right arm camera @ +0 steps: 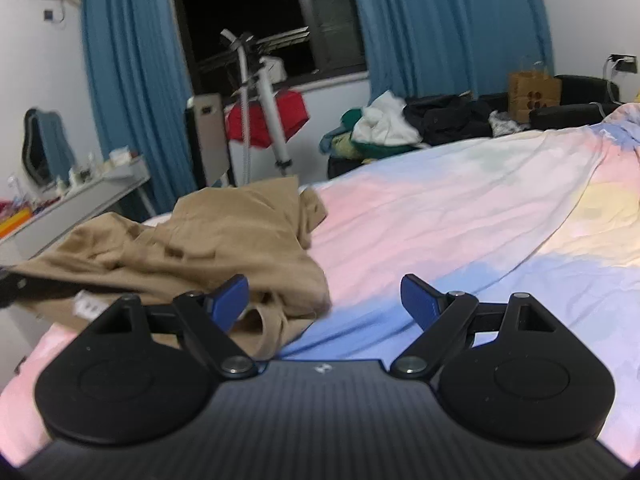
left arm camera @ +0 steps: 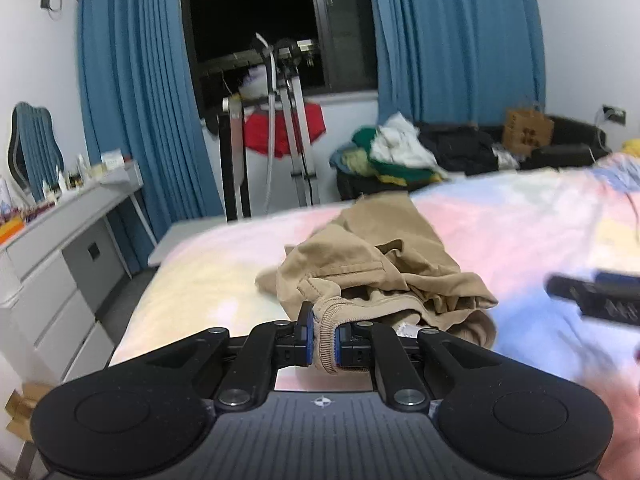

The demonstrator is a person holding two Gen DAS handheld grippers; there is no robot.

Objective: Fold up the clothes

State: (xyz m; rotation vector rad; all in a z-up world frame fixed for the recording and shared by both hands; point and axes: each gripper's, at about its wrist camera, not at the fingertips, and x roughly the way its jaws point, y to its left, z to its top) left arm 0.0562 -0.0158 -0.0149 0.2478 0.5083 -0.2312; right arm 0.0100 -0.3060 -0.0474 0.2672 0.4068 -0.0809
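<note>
Already clenched on a ribbed hem, the left gripper [left arm camera: 323,334] holds one edge of the tan garment [left arm camera: 372,264], which lies crumpled on the pastel bed [left arm camera: 520,216], its bulk trailing away from that gripper toward the window end. The right gripper [right arm camera: 323,300] hangs released, jaws wide and holding nothing, with the garment's near edge just beside its left finger; the cloth lies to its left, so this gripper looks best placed to take a second edge. Only the left wrist view shows the pinched hem; only the right wrist view shows the open jaws.
</note>
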